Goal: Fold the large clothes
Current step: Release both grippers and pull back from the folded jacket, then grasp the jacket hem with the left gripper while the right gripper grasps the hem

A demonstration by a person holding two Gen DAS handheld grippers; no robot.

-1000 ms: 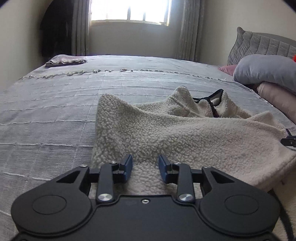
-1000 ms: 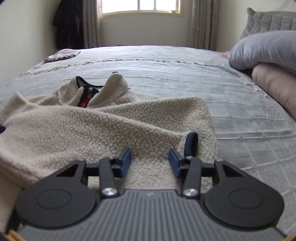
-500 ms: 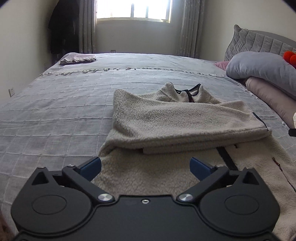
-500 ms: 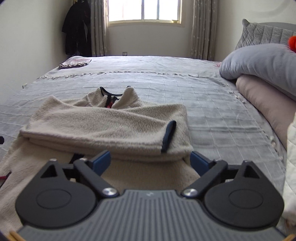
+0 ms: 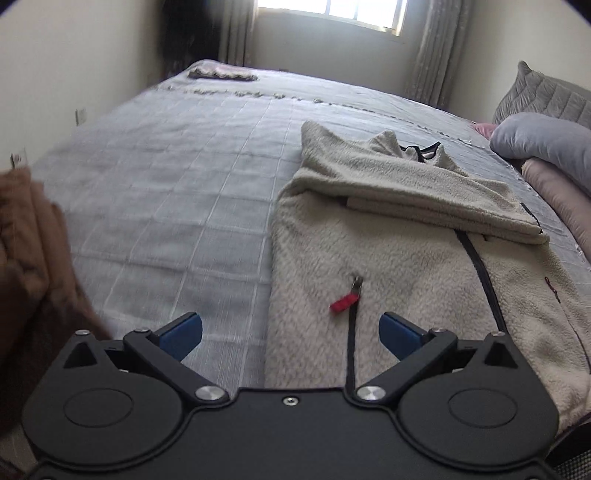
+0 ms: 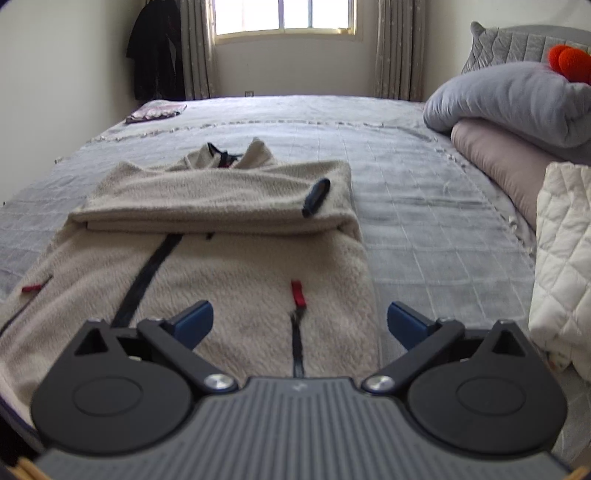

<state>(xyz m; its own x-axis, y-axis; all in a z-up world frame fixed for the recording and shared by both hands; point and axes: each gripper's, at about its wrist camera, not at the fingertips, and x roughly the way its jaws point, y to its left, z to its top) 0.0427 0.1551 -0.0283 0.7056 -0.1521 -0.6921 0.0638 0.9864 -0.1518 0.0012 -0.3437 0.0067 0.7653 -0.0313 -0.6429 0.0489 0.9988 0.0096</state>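
The fleece (image 6: 229, 295) lies flat on the bed (image 6: 424, 206), front up, collar toward the window (image 6: 284, 16). Its sleeves are folded across the chest into a thick band (image 6: 221, 203), with a dark cuff (image 6: 316, 192) lying on top near the band's right end. Below the band the body is a single open panel with a black zip (image 6: 147, 269) running down it and a red pull tab (image 6: 297, 293) on a pocket.

The long axis runs away from both tools, hem nearest, collar farthest. The hem itself is hidden under the tool bodies in both views. The right gripper (image 6: 299, 321) is over the right half of the lower panel, its right pad just beyond the garment's right edge; its jaws are opening, nearly at full spread, with only fabric below them and nothing pinched. The left gripper (image 5: 290, 330) straddles the left edge, its left pad over bare bedspread, jaws spread wide and empty. Each hand looks about equally near its own hem corner, so I judge the next fold would carry the hem forward toward the band, both hands working together.

Farther out are pillows (image 6: 509, 99) at the right, a white quilted item (image 6: 565, 251), a brown cloth (image 5: 33, 251) at the left, and a small folded cloth (image 6: 157, 110) at the far corner.

No brand, label or legible writing shows.
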